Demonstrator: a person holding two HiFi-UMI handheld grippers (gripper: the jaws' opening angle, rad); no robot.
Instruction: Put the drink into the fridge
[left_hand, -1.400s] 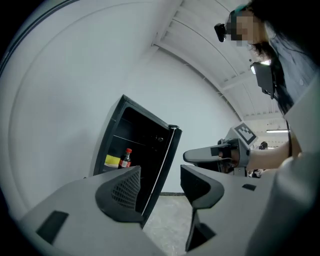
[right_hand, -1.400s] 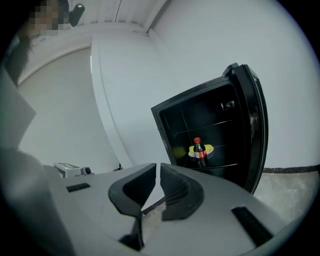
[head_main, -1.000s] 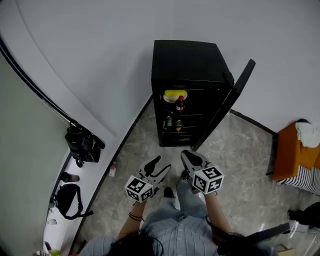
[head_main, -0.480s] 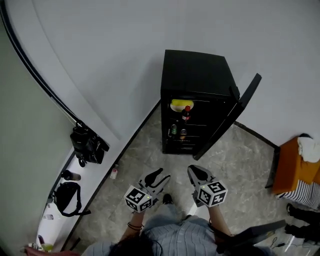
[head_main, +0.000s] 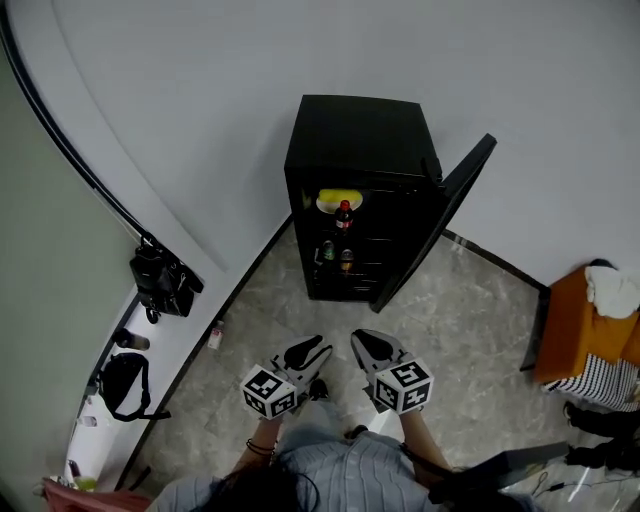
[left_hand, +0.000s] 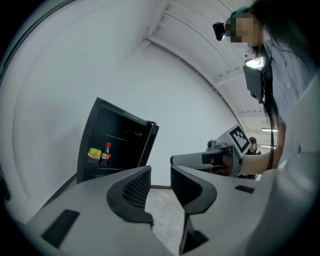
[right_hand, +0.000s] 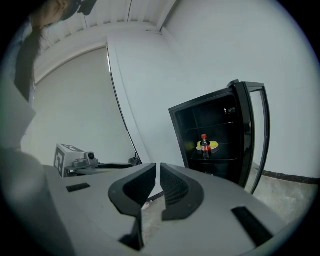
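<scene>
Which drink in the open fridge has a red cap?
The cola bottle beside the yellow item; it is taller, and the two other drinks stand one shelf lower.

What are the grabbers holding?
Nothing. The left gripper, jaws just closing, has an empty gap; the right gripper, jaws nearly together, is empty too.

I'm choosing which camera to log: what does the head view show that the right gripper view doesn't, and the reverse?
Head view only: the orange box with a white cloth on it, and two drinks low in the fridge. Right gripper view only: the right gripper up close, jaws almost together, nothing between. Both: the black fridge, its door open, and a cola bottle beside a yellow thing.
</scene>
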